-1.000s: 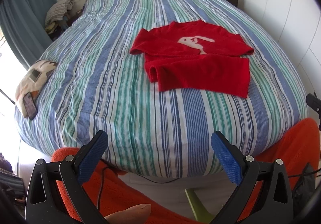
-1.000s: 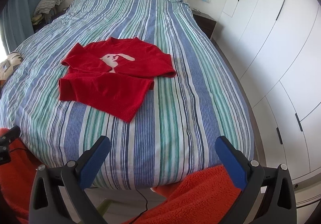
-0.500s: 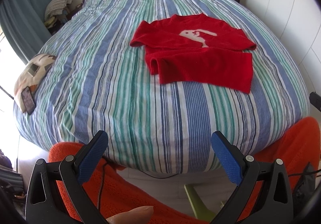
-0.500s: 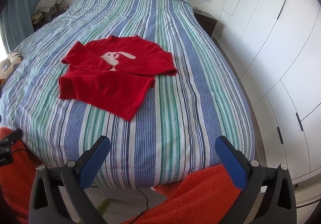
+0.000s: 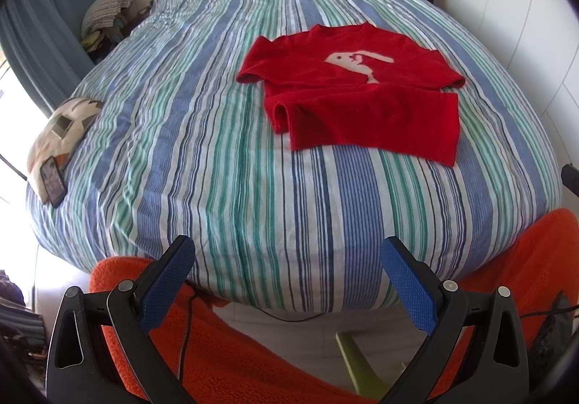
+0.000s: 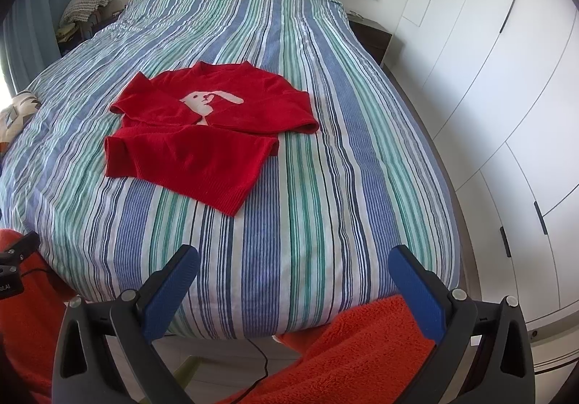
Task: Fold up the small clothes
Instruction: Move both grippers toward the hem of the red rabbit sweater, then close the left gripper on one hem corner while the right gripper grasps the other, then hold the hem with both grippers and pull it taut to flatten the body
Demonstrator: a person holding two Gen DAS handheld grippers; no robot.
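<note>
Left wrist view: red sweater (image 5: 362, 96) lies on the striped bed cover (image 5: 217, 150), upper right of centre in the frame, lower half folded up over the body, pale rabbit figure showing on the chest. Left gripper (image 5: 287, 259) at the bottom edge, jaws spread wide, nothing between them, well apart from the sweater. A phone (image 5: 52, 181) rests on a patterned cushion (image 5: 61, 129) at the left edge. Orange fleece (image 5: 235, 360) fills the bottom. Right wrist view: the sweater (image 6: 202, 136) sits left of centre on the bed. Right gripper (image 6: 293, 264) at the bottom, jaws wide, holding nothing. White wardrobe doors (image 6: 499, 96) fill the right side.
</note>
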